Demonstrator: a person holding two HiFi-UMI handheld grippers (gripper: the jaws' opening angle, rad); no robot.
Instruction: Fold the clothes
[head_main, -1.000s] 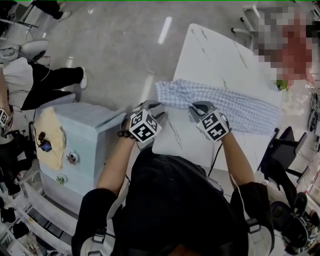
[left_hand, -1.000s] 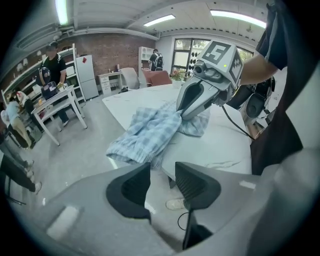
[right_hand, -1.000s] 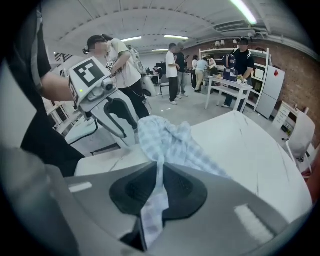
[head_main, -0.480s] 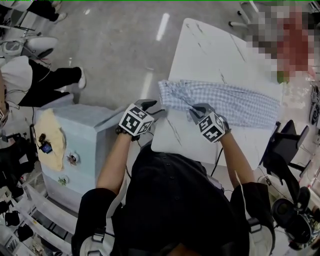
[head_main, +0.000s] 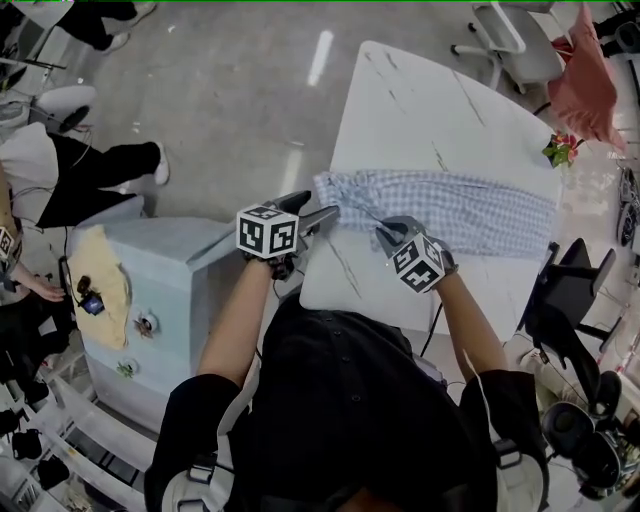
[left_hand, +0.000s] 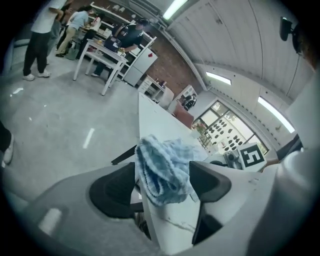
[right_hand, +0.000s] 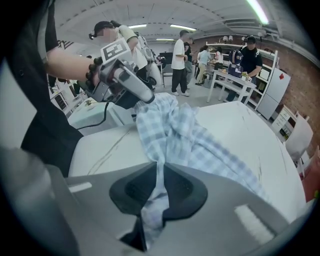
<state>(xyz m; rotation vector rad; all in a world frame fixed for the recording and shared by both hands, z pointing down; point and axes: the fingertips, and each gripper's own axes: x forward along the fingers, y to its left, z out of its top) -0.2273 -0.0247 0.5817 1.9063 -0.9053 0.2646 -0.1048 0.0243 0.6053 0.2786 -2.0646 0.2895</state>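
Note:
A blue-and-white checked garment (head_main: 450, 205) lies stretched across the white table (head_main: 420, 110). Its left end (left_hand: 160, 160) is bunched at the table's near-left corner, between the jaws of my left gripper (head_main: 322, 213). Those jaws have just been opening and stand wide, no longer squeezing the bunch. My right gripper (head_main: 383, 232) sits a little to the right, on the garment's near edge. Seen from the right gripper view, it (right_hand: 159, 172) is shut on a thin fold of the checked cloth (right_hand: 175, 130), and the left gripper (right_hand: 127, 80) shows beyond.
A pale blue cabinet (head_main: 150, 290) stands left of the table, close to my left arm. A black chair (head_main: 570, 290) stands at the table's right edge. A small plant (head_main: 560, 150) sits at the far right corner. A person (head_main: 60, 170) sits at left.
My left gripper has rolled, so its marker cube shows a different face, and its jaws have opened around the garment's end. My right gripper has sunk slightly, still gripping the cloth.

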